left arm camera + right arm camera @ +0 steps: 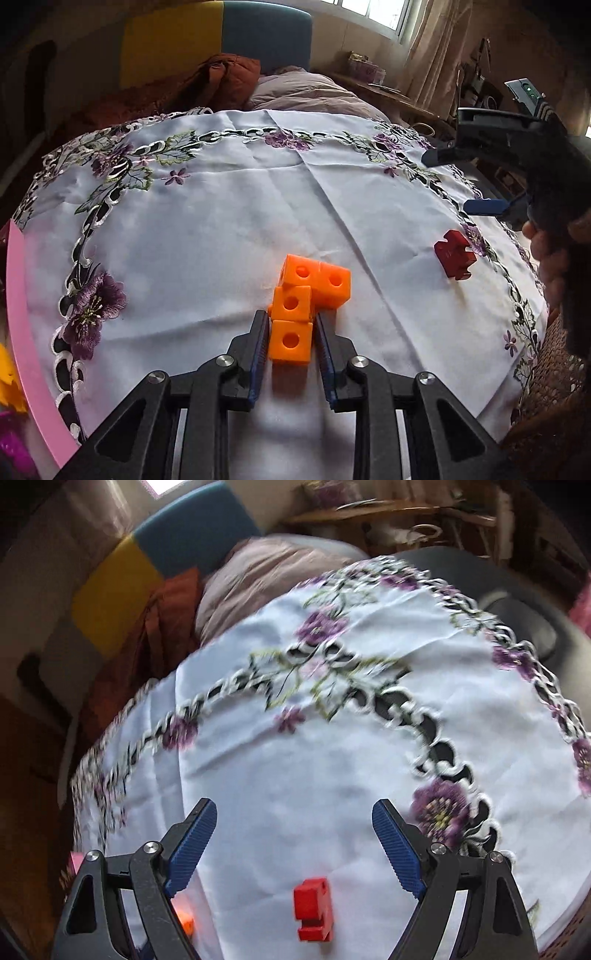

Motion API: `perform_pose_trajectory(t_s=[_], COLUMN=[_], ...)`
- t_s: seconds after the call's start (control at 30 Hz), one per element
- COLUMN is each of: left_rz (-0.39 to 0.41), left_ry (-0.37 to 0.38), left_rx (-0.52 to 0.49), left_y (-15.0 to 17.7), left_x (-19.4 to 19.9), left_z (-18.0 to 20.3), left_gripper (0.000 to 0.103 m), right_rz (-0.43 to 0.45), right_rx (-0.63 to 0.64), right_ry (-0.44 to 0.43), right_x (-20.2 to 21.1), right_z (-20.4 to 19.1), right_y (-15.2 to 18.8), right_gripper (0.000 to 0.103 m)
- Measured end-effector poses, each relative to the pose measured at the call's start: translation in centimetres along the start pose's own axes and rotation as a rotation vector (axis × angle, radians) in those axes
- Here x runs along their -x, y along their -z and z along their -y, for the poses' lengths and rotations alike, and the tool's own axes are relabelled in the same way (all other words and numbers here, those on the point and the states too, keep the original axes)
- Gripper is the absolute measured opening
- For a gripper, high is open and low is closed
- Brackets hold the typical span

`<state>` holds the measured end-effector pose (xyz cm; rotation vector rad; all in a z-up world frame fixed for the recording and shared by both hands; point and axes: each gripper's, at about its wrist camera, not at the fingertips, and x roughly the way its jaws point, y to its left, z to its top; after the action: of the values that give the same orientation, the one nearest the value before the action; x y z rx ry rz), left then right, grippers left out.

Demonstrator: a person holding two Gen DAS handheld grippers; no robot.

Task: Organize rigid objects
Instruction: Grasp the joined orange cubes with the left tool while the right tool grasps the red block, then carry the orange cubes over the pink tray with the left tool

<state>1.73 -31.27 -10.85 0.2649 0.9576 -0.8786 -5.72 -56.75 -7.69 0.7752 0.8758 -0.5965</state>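
An orange piece of several joined cubes (304,299) lies on the white embroidered tablecloth (221,221). My left gripper (291,325) is closed around its nearest cube, blue pads against both sides. A red notched block (454,254) lies to the right on the cloth; it also shows in the right wrist view (313,910). My right gripper (295,819) is open and empty above and just beyond the red block; it shows at the right edge of the left wrist view (476,177). A bit of the orange piece (186,919) peeks out behind the right gripper's left finger.
A pink rim (22,332) with yellow and magenta items stands at the left table edge. Bedding and cushions (295,88) lie beyond the table. A woven chair (554,387) is at the right. A dark rounded seat (524,620) sits past the cloth's far corner.
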Motion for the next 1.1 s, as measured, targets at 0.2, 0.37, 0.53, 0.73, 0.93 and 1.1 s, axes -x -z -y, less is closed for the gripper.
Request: perform_pose_trajectory(t_s=[0.2, 0.37, 0.53, 0.73, 0.93, 1.1], left_rz=[0.014, 0.019, 0.009, 0.035, 0.058, 0.058], left_ry=[0.008, 0.023, 0.028, 0.022, 0.034, 0.052], left_rx=[-0.004, 0.013, 0.027, 0.028, 0.031, 0.037], left_y=[0.2, 0.4, 0.5, 0.9, 1.1, 1.7], left_x=[-0.1, 0.3, 1.0, 3.0, 4.6, 5.4], left_z=[0.0, -0.3, -0.5, -0.7, -0.9, -0.8], left_gripper=[0.026, 0.024, 0.024, 0.02, 0.02, 0.02], right_rz=[-0.092, -0.217, -0.312, -0.234, -0.159, -0.181], right_rx=[0.134, 0.186, 0.254, 0.405, 0.394, 0.347], right_ry=[0.069, 0.112, 0.196, 0.137, 0.047, -0.028], right_x=[0.6, -0.4, -2.7, -1.3, -0.9, -2.2], right_z=[-1.6, -1.4, -1.7, -5.8, -6.6, -5.9], right_y=[1.0, 2.1, 3.3, 4.3, 4.9, 5.1], right_gripper=[0.087, 0.079, 0.015, 0.015, 0.015, 0.015])
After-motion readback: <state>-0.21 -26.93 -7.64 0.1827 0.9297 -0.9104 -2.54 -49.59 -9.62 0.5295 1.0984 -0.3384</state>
